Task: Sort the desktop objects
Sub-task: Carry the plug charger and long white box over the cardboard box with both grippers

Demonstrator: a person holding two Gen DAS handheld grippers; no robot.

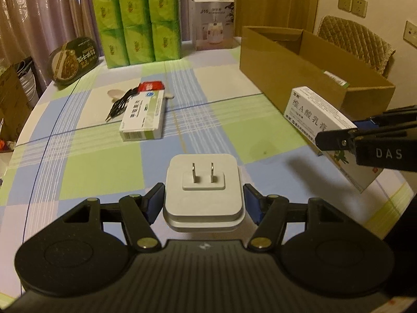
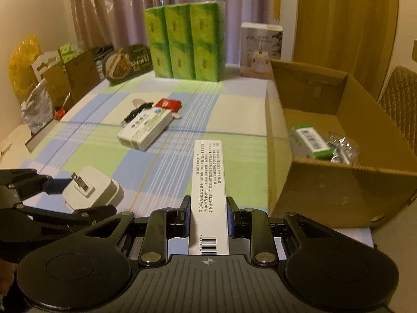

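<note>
The left gripper [image 1: 204, 199] pinches the white plug adapter [image 1: 204, 190] above the table [image 1: 104, 161], and the right gripper [image 2: 207, 211] pinches the ointment carton [image 2: 208, 182] by its end beside the cardboard box [image 2: 338, 190]; the carton's overhang may pivot and slip free.

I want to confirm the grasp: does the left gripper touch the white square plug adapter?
Cannot tell. In the left wrist view the left gripper brackets the white square plug adapter, but pad contact is unclear.
</note>
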